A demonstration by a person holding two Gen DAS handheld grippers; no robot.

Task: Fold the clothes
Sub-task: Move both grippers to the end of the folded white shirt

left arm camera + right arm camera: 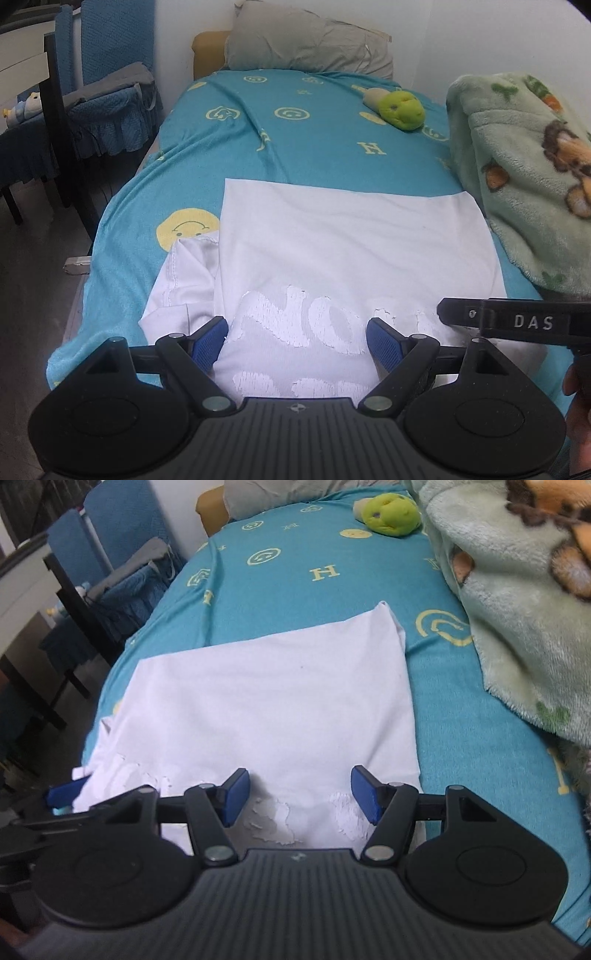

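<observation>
I am looking over a bed whose teal sheet (229, 155), printed with yellow smiley faces and letters, is lying rumpled across the mattress. A grey pillow (306, 40) is leaning at the head. A green plush toy (404, 110) is resting on the sheet near it. A pale green fleece blanket (517, 177) with cartoon animals is heaped along the right side. Blue-covered chairs (110, 74) are standing off the left edge.

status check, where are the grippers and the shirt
Left gripper and right gripper both open, nothing gripped, over the near end of the white shirt. Shirt flat on the bed, one sleeve sticking out. Green blanket beside it, not touching.
</observation>
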